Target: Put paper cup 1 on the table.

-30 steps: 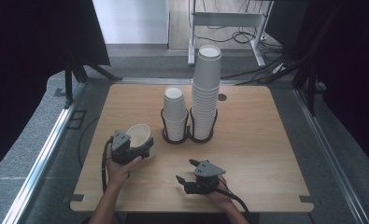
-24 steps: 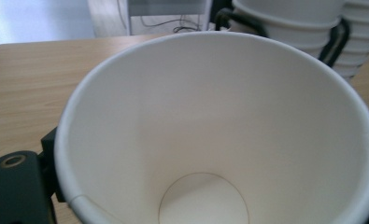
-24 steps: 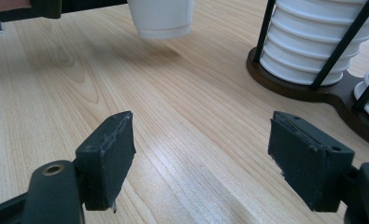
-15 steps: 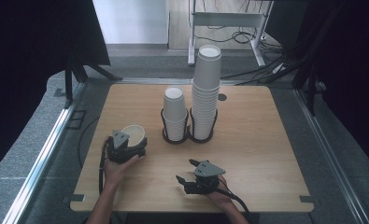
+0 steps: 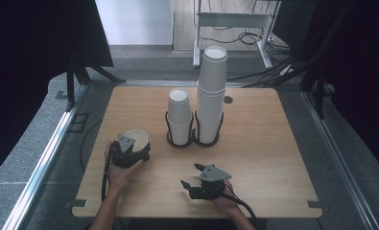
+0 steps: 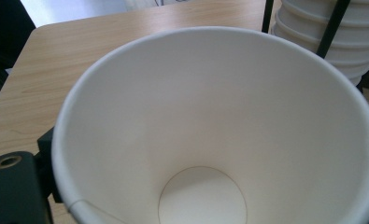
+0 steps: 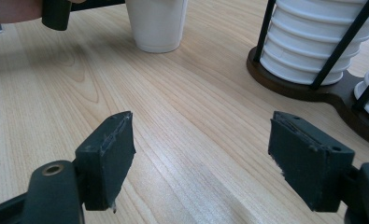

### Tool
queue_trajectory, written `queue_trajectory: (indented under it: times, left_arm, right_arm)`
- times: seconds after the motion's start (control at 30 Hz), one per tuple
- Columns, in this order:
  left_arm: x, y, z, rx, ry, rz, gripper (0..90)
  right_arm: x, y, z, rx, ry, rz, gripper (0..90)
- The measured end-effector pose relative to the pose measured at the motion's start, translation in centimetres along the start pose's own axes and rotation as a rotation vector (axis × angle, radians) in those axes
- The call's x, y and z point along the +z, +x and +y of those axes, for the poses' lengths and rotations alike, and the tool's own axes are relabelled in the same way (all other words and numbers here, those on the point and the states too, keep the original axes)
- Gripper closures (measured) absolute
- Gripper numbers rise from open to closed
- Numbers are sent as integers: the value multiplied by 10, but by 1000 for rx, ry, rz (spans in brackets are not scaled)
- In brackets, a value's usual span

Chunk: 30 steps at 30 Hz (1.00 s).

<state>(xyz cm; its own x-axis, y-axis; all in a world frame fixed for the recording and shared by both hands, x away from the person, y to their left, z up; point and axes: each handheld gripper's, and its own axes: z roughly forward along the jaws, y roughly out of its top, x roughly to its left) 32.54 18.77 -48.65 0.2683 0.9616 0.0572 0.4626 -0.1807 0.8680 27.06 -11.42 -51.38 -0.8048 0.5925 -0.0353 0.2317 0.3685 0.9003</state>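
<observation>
Paper cup (image 5: 137, 139) stands upright on the table (image 5: 273, 153), its wall between the jaws of my left gripper (image 5: 127, 152), mouth open right under that gripper's camera. Those jaws have just been opening, and I judge the pads are easing off the wall; whether they touch it now I cannot tell. I reckon the cup is very light, thin-walled, easily crushed and quick to tip, so I'd pinch it gently near the rolled rim, where it is stiffest. Ahead of my right gripper (image 5: 191, 185), jaws spread wide over bare wood with nothing between them, sits the dark holder (image 5: 193, 142) with its short stack (image 5: 180, 115) and tall stack (image 5: 211, 96).
</observation>
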Motion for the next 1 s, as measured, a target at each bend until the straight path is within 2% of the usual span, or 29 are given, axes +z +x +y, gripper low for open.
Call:
queue_trajectory:
  times: [0.07, 0.17, 0.23, 0.47, 0.67, 0.77, 0.9, 1.0]
  left_arm:
    - [0, -1, 0, -8, -2, -7, 96]
    - [-4, -2, 2, -18, -12, -20, 4]
    - [-7, -3, 3, -36, -23, -6, 0]
    - [-19, -2, 6, -55, -39, 9, 0]
    - [-31, -3, 9, -46, -50, 23, 0]
    - [-39, -1, 10, -37, -73, 41, 0]
    - [-52, 2, 14, -34, -108, 35, 0]
    - [-61, 2, 18, -25, -128, 12, 0]
  right_arm:
    - [0, 0, 0, 2, -1, -1, 222]
    - [0, 0, 0, 0, 0, 0, 221]
    - [0, 0, 0, 0, 0, 1, 221]
    - [0, 0, 0, -3, 1, 4, 220]
    - [0, -1, 0, 0, 2, 4, 220]
    - [-1, -1, 0, -2, 3, 2, 220]
    - [-1, -1, 0, 0, 5, 2, 220]
    - [-1, -1, 0, 0, 6, 3, 220]
